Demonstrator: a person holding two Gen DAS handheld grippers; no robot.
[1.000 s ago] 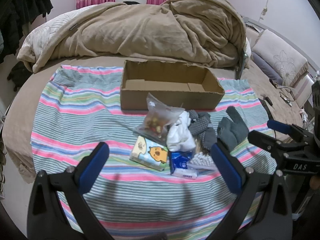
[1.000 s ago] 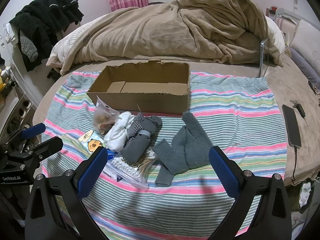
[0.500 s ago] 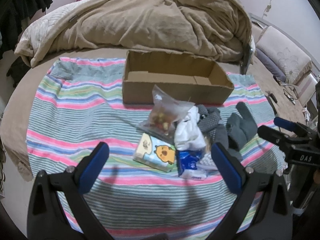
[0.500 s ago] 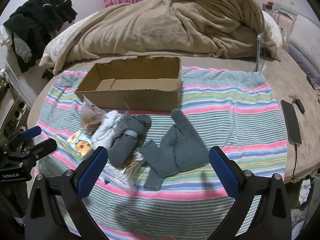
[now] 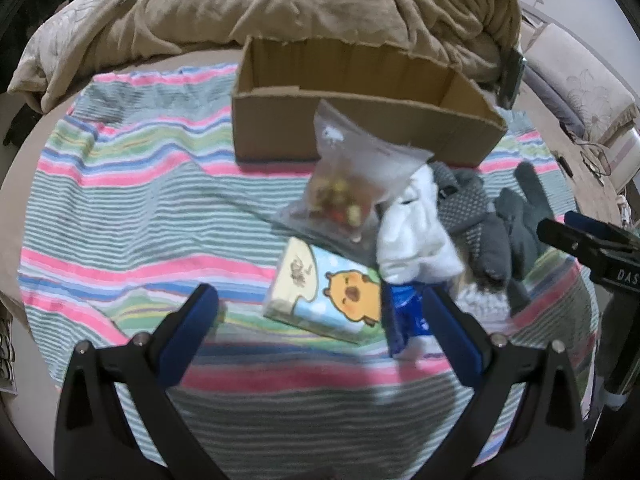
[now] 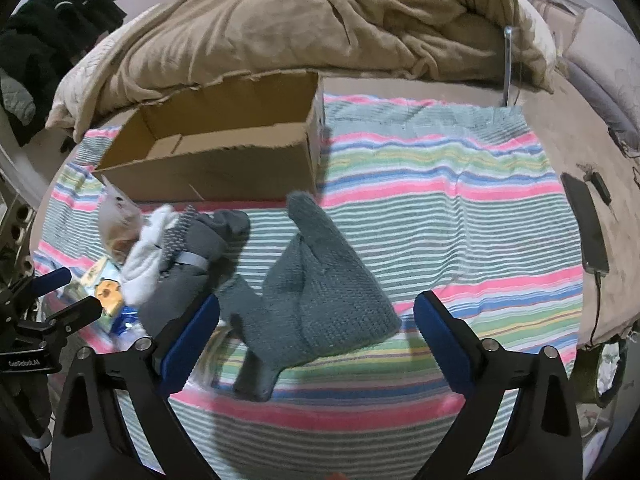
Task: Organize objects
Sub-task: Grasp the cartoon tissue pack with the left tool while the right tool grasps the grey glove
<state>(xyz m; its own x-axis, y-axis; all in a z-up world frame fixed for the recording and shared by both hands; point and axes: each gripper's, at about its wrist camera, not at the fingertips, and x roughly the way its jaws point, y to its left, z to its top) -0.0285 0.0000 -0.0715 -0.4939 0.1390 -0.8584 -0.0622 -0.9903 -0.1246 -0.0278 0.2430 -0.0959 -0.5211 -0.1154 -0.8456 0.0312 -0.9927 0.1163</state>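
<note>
An open cardboard box (image 5: 360, 128) (image 6: 208, 160) stands on a striped cloth. In front of it lies a pile: a clear bag of small items (image 5: 352, 184), a tissue pack with a cartoon chick (image 5: 328, 292), white socks (image 5: 412, 232), a blue packet (image 5: 408, 316), dark grey dotted socks (image 6: 192, 248) and grey knit gloves (image 6: 320, 284). My left gripper (image 5: 316, 332) is open and empty, just short of the tissue pack. My right gripper (image 6: 316, 336) is open and empty, its fingers either side of the gloves.
A rumpled tan blanket (image 5: 280, 4) fills the bed behind the box. A phone on a cable (image 6: 588, 224) lies at the right edge of the bed. Dark clothes (image 6: 44, 40) hang at the far left. Pillows (image 5: 580, 92) lie at the right.
Both grippers have moved forward and down toward the pile. The left one now nears the tissue pack, the right one nears the gloves. Both stay open.
</note>
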